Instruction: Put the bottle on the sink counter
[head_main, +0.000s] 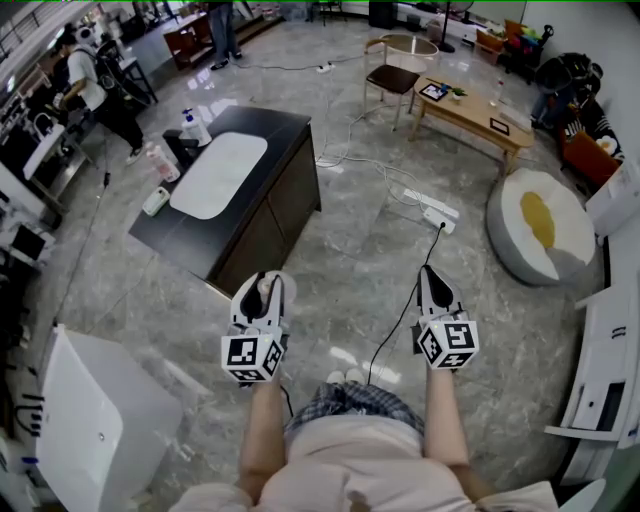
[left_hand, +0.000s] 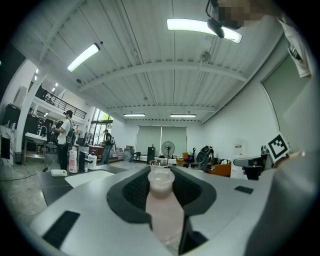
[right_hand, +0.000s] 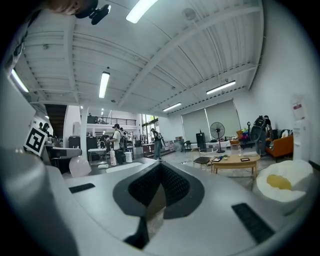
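Left gripper (left_hand: 161, 176) clamps pale pink plastic bottle (left_hand: 163, 202); right gripper (right_hand: 159, 172) closed, empty; hold firm toward dark sink counter (head_main: 285, 195), far left

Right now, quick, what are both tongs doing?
Left tongs: closed on the bottle.
Right tongs: closed, holding nothing.

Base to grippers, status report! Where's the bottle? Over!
Left gripper jaws shut on bottle. Right gripper jaws shut, empty. Sink counter ahead on the left, not yet reached. Only floor between.
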